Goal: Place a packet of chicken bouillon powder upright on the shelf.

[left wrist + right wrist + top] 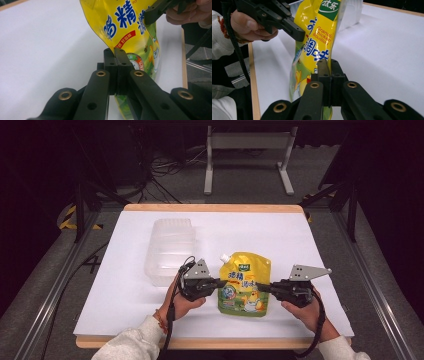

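A yellow and green spouted pouch (244,284) of chicken bouillon sits above the white table sheet, its white cap toward the far left. My left gripper (222,282) is shut on the pouch's left edge, and its own view has the black jaws (116,53) pinching the yellow film (125,22). On the opposite side, my right gripper (261,286) is shut on the right edge; the right gripper view has the pouch (317,37) clamped between the jaws (327,63). A hand holds each gripper from the table's near side.
A clear plastic container (169,249) stands upside down on the sheet just left of and behind the pouch. The white sheet (280,235) covers a wooden tabletop; its near edge runs under the forearms. A grey stand and cables are on the floor beyond.
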Demonstrator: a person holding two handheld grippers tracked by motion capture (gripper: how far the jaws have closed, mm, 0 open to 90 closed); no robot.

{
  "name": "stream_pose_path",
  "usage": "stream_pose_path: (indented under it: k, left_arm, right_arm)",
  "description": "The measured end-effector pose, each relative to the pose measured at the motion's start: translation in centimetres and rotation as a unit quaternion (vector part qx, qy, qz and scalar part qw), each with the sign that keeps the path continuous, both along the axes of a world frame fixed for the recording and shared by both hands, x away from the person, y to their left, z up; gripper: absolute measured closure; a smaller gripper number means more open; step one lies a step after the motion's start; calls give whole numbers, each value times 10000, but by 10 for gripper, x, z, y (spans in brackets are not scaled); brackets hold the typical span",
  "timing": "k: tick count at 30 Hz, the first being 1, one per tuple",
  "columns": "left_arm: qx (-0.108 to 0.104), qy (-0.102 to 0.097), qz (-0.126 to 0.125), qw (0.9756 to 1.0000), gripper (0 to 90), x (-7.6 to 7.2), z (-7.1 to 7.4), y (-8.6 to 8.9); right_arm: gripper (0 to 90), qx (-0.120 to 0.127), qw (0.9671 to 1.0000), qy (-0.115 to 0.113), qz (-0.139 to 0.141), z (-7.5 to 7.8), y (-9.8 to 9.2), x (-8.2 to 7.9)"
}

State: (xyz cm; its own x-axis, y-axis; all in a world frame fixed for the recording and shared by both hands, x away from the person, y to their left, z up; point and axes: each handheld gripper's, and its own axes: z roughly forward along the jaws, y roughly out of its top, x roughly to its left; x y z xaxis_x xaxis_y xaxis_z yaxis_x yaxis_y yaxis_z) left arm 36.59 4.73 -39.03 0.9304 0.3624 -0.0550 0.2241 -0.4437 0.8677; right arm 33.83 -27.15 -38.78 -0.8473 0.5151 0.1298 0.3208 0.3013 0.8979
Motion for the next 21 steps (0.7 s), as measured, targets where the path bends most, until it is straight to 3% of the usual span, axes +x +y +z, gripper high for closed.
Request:
stream_pose_path:
  k: [3, 11, 21]
  left_arm:
    - [69, -144, -11, 9999, 895, -2, 4, 0]
    - [61, -246, 45, 9997, 895, -2, 12, 4]
    - [236, -556, 308, 9977, 894, -1, 21, 8]
  right_arm:
    - [900, -59, 9999, -134, -18, 4, 3, -4]
    - [900, -53, 9993, -376, -64, 11, 9, -12]
    - [900, -256, 9974, -658, -151, 21, 26, -13]
